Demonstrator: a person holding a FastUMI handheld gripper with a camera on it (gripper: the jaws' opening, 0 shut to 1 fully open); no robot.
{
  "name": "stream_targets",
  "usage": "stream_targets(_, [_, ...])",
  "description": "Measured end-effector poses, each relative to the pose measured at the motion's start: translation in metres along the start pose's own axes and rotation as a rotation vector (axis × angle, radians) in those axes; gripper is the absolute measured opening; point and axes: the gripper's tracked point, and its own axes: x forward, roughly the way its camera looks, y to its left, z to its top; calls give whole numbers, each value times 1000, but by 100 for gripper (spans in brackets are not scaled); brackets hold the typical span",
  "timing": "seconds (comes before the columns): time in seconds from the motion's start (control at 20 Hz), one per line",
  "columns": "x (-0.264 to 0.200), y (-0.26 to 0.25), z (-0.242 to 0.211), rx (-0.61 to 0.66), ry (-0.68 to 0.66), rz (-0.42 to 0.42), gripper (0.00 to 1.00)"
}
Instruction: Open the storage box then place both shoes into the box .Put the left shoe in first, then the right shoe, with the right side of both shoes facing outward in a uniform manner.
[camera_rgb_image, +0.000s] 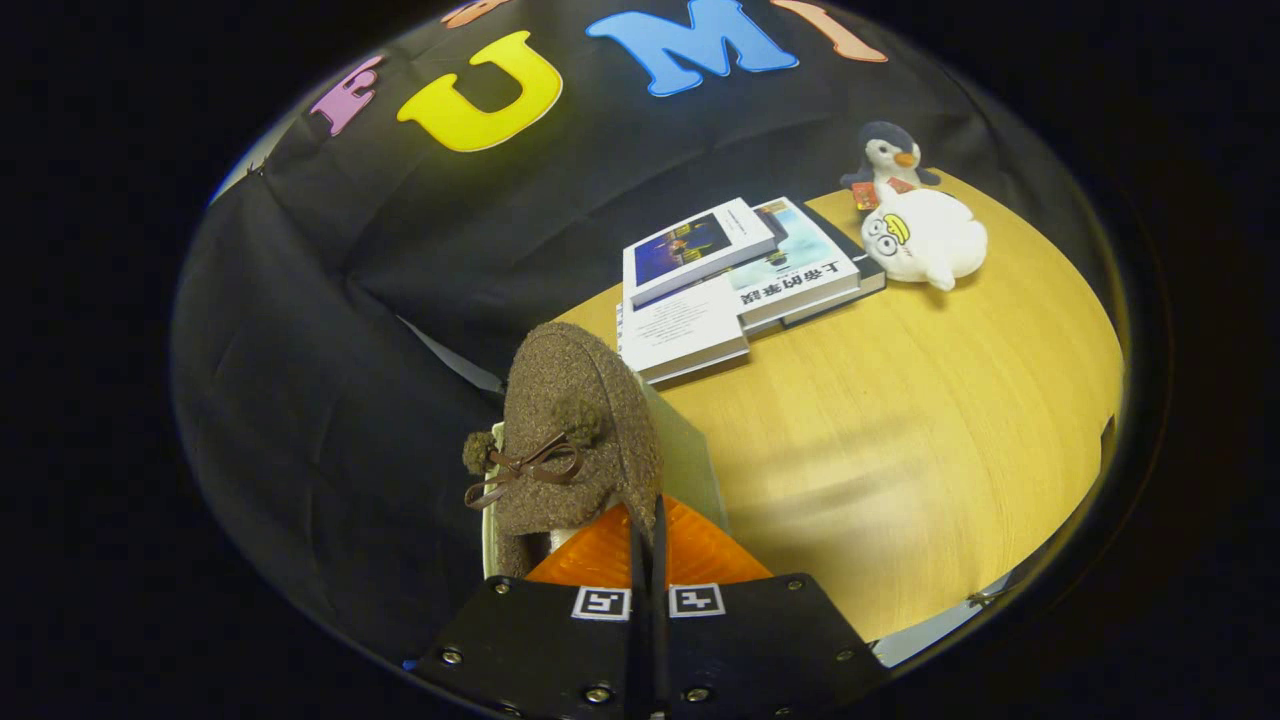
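Brown fuzzy shoe (575, 430) with pom-poms and a little bow (525, 470), hanging toe-away just ahead of the gripper (648, 545), pinched by a thin bit at the heel end. Jaws pressed nearly together on it, barely a slit between them. Looks lifted, with something pale (690, 455) right behind and beside it, maybe the box's wall or lid, honestly can't tell. Can't tell left shoe from right either.

Could go wrong pretty easily from here. Thin pinch on soft fabric plus a toe-heavy shoe means likely swinging or twisting, maybe slipping out mid-move. Any twist probably ruins the "right side facing out" bit. Could also snag that bow on the box edge going in.

Further out on the wooden counter (900, 420): stack of books (730, 285), white plush (925, 238) and a penguin toy (888, 155), all well apart, so no real collision worry there.
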Motion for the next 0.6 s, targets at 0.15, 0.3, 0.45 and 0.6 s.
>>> stream_targets(0.15, [15,15,-13,-10,23,3,0])
stream_targets(0.3, [28,17,-26,-9,39,-14,0])
stream_targets(0.45, [32,14,-38,-20,37,-29,0])
stream_targets(0.6, [24,28,-38,-77,-7,5,59])
